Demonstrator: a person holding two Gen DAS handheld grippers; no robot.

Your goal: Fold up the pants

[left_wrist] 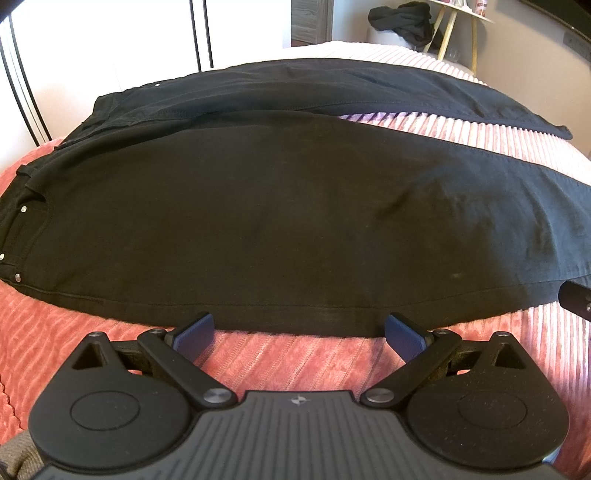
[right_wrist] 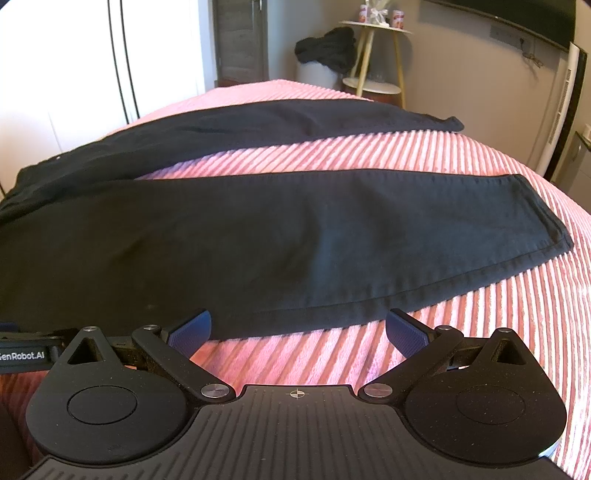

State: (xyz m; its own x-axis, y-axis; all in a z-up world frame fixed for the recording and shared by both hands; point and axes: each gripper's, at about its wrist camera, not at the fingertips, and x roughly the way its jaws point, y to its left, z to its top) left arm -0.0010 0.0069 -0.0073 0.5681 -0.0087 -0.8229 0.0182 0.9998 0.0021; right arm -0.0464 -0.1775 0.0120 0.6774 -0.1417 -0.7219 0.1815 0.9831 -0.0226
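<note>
Black pants [left_wrist: 258, 221] lie spread flat on a pink ribbed bedspread [left_wrist: 280, 358], waistband with metal rivets at the left, legs running right. The two legs part in a V, the far leg [right_wrist: 295, 122] behind the near leg [right_wrist: 332, 236]. My left gripper [left_wrist: 299, 332] is open, its blue pads just short of the near leg's side seam, nothing between them. My right gripper [right_wrist: 299, 332] is also open, at the near leg's lower edge closer to the hem [right_wrist: 546, 229]. The left gripper's body [right_wrist: 26, 350] shows at the left edge of the right wrist view.
The bedspread [right_wrist: 480, 155] extends right past the hems. Behind the bed stand a wooden-legged side table [right_wrist: 376, 55], a dark heap of clothing [right_wrist: 325, 48] on a white stool, and a white wardrobe [right_wrist: 74, 55]. A dark screen [right_wrist: 517, 14] hangs on the right wall.
</note>
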